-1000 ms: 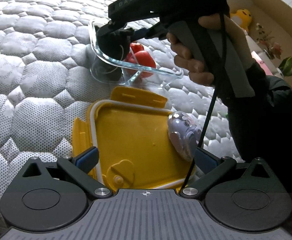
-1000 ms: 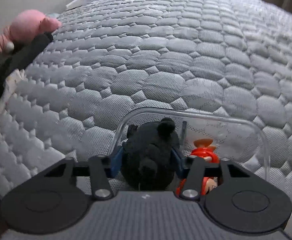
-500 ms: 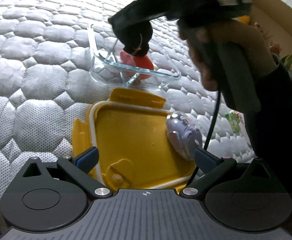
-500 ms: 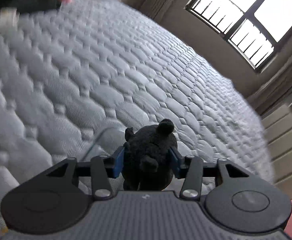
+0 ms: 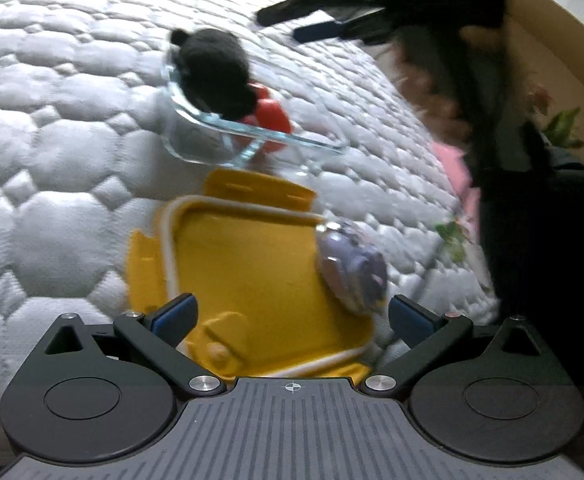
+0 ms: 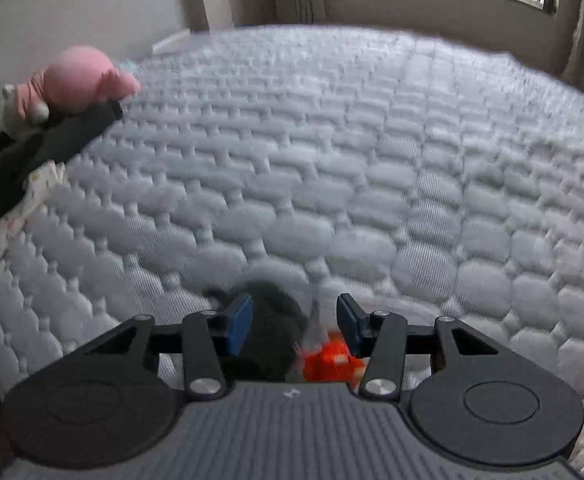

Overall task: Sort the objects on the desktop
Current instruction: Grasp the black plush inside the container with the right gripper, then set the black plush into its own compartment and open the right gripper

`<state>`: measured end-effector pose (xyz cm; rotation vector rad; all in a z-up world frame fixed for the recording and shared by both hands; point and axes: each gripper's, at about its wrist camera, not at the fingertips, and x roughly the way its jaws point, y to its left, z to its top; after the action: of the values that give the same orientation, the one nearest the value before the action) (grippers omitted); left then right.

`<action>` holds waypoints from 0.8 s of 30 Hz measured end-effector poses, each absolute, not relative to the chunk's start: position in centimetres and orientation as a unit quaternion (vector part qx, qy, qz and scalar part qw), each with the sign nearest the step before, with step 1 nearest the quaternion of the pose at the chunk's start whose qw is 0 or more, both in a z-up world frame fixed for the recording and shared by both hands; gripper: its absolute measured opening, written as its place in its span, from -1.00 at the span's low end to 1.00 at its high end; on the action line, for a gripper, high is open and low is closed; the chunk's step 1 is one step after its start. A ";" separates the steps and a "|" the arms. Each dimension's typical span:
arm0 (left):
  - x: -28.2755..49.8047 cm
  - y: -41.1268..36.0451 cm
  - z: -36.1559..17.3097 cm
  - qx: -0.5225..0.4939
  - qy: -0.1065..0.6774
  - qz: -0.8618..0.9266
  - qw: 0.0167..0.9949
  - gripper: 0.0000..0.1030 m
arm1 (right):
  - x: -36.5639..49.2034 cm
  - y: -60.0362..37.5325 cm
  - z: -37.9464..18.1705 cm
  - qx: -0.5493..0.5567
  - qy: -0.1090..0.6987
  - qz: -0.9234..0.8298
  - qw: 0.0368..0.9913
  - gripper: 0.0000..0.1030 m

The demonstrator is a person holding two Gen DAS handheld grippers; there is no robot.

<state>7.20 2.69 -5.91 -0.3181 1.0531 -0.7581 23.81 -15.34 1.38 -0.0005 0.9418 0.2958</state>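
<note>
Step in hand, as judged: release of the black plush toy (image 5: 215, 76) into the glass container (image 5: 251, 136), then withdrawal. The toy lies across the container's rim at 10 o'clock, partly over the red toy (image 5: 269, 114) inside.

Right gripper (image 6: 294, 322): fingers parted, holding nothing, above the container. Lift it straight up so neither finger snags the plush or tips the glass on the soft mattress (image 5: 51, 120).

Left gripper (image 5: 292, 314): fingers wide, empty, poised over the yellow lid (image 5: 247, 264). The purple toy (image 5: 352, 268) rests at the lid's 3 o'clock edge and is probably next; close on its middle, not on the lid.
</note>
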 end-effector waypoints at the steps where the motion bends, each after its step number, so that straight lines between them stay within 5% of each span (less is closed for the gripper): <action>1: 7.1 2.4 -5.8 -0.145 0.489 -0.358 0.782 1.00 | 23.9 -15.6 0.6 0.014 0.457 0.150 0.877 -0.02; 11: 7.2 1.4 -6.0 -0.125 0.497 -0.344 0.786 1.00 | 25.3 -13.2 -2.3 0.029 0.487 0.169 0.857 0.00; 18: 7.3 1.6 -6.2 -0.130 0.498 -0.347 0.784 1.00 | 24.4 -11.4 -1.3 -0.015 0.491 0.128 0.862 -0.36; 20: 7.3 1.7 -6.2 -0.132 0.497 -0.347 0.784 1.00 | 23.8 -9.8 -0.6 -0.052 0.490 0.107 0.864 -0.55; 21: 7.3 1.8 -6.3 -0.134 0.497 -0.346 0.785 1.00 | 23.4 -8.8 -0.2 -0.075 0.485 0.097 0.866 -0.91; 24: 7.4 2.1 -6.4 -0.141 0.498 -0.344 0.784 1.00 | 22.3 -5.6 0.6 -0.168 0.467 0.043 0.867 -1.00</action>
<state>7.44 2.06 -6.45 -0.3033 1.0737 -0.7429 22.29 -5.58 0.65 -0.3509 0.9784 0.0896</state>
